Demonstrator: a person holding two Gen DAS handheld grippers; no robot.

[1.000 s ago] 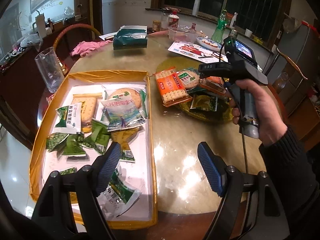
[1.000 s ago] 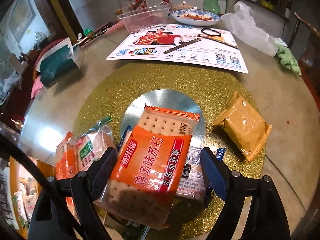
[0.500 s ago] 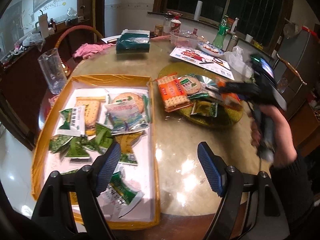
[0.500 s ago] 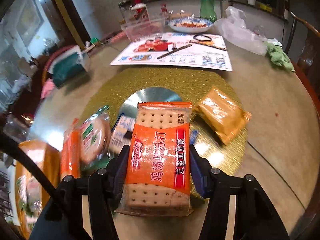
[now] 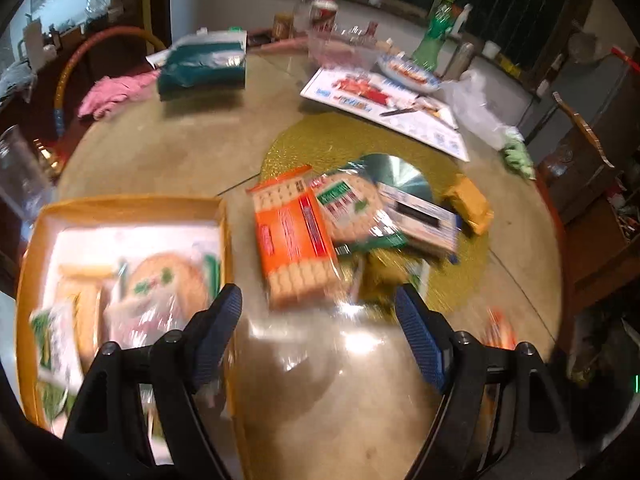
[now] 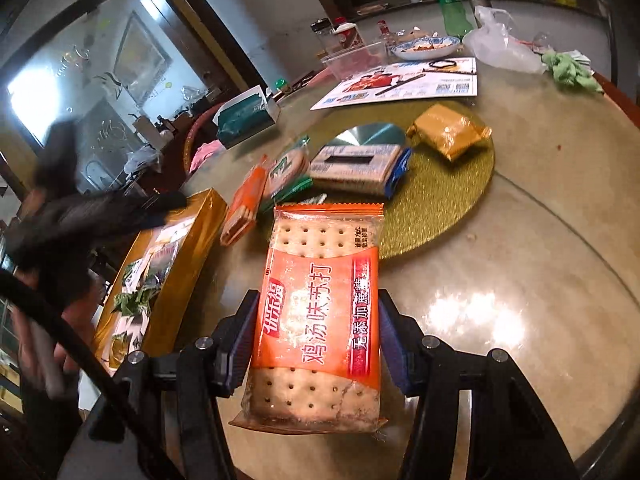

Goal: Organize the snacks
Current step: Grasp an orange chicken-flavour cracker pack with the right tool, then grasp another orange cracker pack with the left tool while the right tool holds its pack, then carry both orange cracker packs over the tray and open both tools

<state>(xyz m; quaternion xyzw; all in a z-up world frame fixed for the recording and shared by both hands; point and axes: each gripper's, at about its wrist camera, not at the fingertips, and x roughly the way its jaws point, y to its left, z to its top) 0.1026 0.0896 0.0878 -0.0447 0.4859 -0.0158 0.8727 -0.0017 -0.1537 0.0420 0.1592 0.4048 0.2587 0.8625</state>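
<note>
My right gripper [image 6: 318,338] is shut on an orange cracker packet [image 6: 320,316] and holds it above the table, near the gold mat [image 6: 440,196]. My left gripper [image 5: 318,334] is open and empty, above the table between the yellow snack box [image 5: 128,204] and a second orange cracker packet [image 5: 294,240]. That box holds several wrapped snacks and also shows in the right wrist view [image 6: 188,240]. On the mat lie a round biscuit pack [image 5: 348,204], a blue-and-white packet [image 6: 356,166] and a yellow packet [image 6: 450,130].
At the back of the round table are a green tissue box [image 5: 202,66], a printed flyer [image 6: 404,82], a clear tub [image 5: 342,46], a plate of food [image 6: 426,46], a green bottle [image 5: 434,38] and a plastic bag [image 6: 500,46]. A glass [image 5: 18,172] stands at left.
My right gripper shut on the orange cracker packet, lifted it off the mat and drew back toward the table's near side. My left gripper swung right, toward the snack pile.
</note>
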